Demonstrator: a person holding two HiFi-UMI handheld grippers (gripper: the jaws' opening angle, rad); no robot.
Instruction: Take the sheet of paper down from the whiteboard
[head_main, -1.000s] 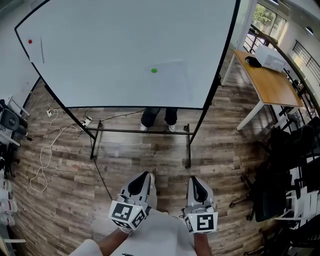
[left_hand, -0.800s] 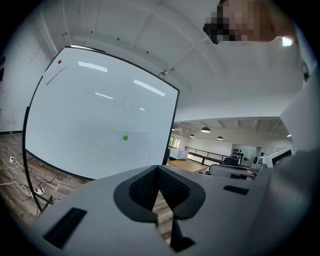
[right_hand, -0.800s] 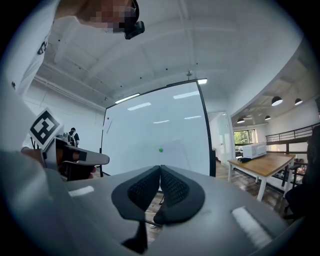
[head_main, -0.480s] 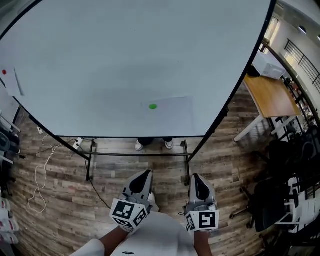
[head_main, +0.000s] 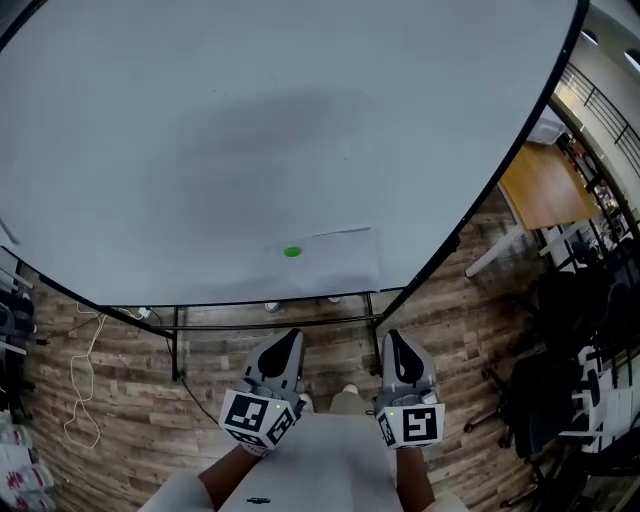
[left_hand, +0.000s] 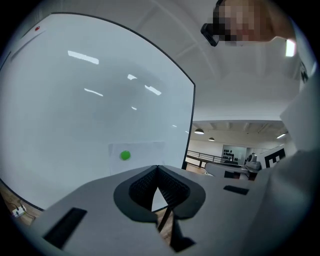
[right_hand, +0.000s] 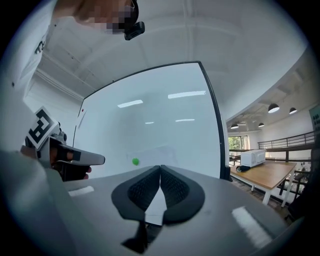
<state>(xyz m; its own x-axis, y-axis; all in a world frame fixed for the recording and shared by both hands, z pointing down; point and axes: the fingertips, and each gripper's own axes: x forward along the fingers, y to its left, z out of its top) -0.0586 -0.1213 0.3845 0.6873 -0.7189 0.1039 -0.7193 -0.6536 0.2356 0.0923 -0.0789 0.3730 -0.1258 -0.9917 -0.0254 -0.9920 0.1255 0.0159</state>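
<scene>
A big whiteboard (head_main: 250, 130) fills the upper head view. Low on its right side hangs a white sheet of paper (head_main: 335, 258), held by a round green magnet (head_main: 292, 252) at its upper left corner. My left gripper (head_main: 290, 341) and right gripper (head_main: 393, 340) are side by side below the board, both shut and empty, short of the sheet. In the left gripper view the paper (left_hand: 145, 151) and magnet (left_hand: 125, 155) sit just above the shut left gripper (left_hand: 157, 168). The right gripper view shows the paper (right_hand: 157, 150) above the shut right gripper (right_hand: 160, 168).
The board's black stand (head_main: 270, 324) rests on wood-plank floor. A wooden table (head_main: 545, 185) stands to the right, carrying a white device (right_hand: 256, 157). Dark chairs (head_main: 590, 340) crowd the right edge. A white cable (head_main: 85, 400) lies on the floor at left.
Both grippers have come closer to the whiteboard, which now fills much more of the head view. The paper and magnet sit lower and nearer. The jaws stay shut.
</scene>
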